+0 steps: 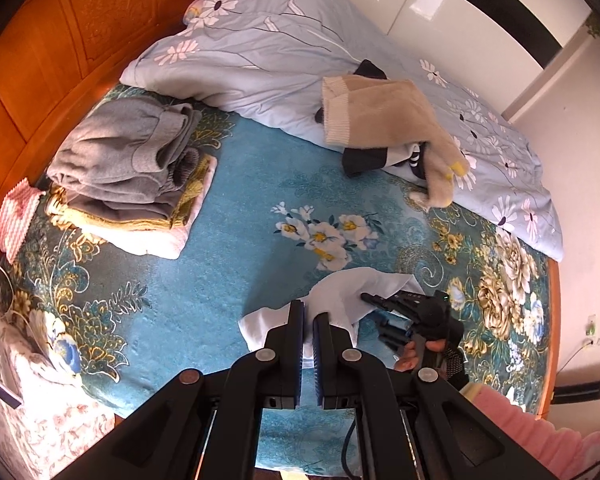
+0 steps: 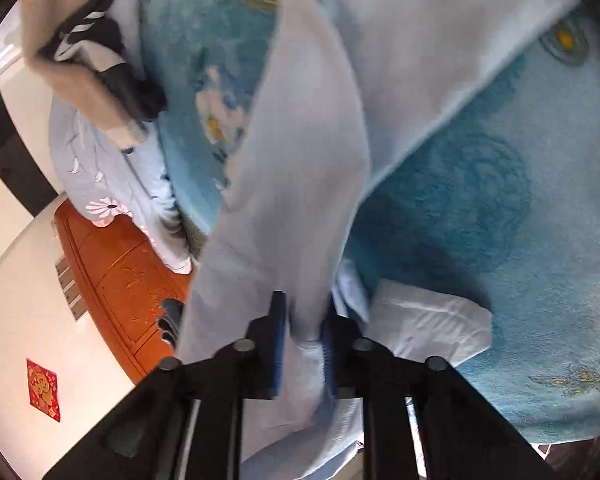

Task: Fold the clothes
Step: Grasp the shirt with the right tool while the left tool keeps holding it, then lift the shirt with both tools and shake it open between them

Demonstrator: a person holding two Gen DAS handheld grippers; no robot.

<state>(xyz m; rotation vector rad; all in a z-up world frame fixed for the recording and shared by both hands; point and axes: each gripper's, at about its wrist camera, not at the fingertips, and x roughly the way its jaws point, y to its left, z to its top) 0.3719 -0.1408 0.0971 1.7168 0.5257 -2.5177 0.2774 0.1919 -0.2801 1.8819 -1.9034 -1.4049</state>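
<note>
The left tool (image 1: 309,316) sits low in the near centre, its two black fingers close together with a fold of the pale white-blue cloth garment (image 1: 340,304) between them. Just right of it the right tool (image 1: 370,298) (black, with a hand (image 1: 416,354) around its grip) points left onto the same garment. Both rest over the teal floral bed blanket (image 1: 228,248). At the far left stands a stack of folded grey, olive and white clothes (image 1: 128,176). Further back lies a light-blue daisy-print quilt (image 1: 260,40), and on its near edge a beige knitted sweater (image 1: 384,120) covers dark clothing. An orange wooden headboard (image 1: 48,56) borders the far left.
</note>
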